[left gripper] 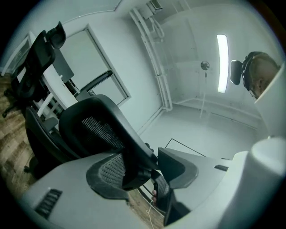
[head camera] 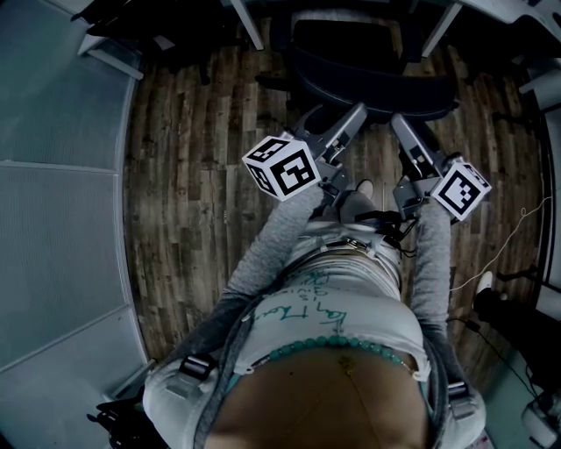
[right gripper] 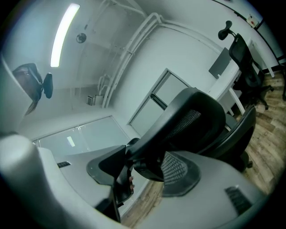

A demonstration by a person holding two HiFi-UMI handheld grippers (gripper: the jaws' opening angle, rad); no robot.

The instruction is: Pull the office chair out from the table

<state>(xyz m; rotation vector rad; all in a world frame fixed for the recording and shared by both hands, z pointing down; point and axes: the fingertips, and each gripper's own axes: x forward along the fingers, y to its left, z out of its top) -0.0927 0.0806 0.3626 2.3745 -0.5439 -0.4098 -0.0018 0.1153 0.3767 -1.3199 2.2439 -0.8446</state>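
Office chair (head camera: 368,74) stands on the wood floor (head camera: 193,193), straight ahead of the person, between the table's white legs (head camera: 248,24). Its backrest faces the person. The backrest's rim lies between the wide-open fingers of the left gripper (head camera: 337,118) and the right gripper (head camera: 408,127). Both are equally near, and neither looks clamped.

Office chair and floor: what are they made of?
Black mesh office chair: woven mesh panel, grid holes visible, in a matte black frame, likely plastic. Brown plank floor: wood grain and board seams; laminate or real wood, cannot tell.
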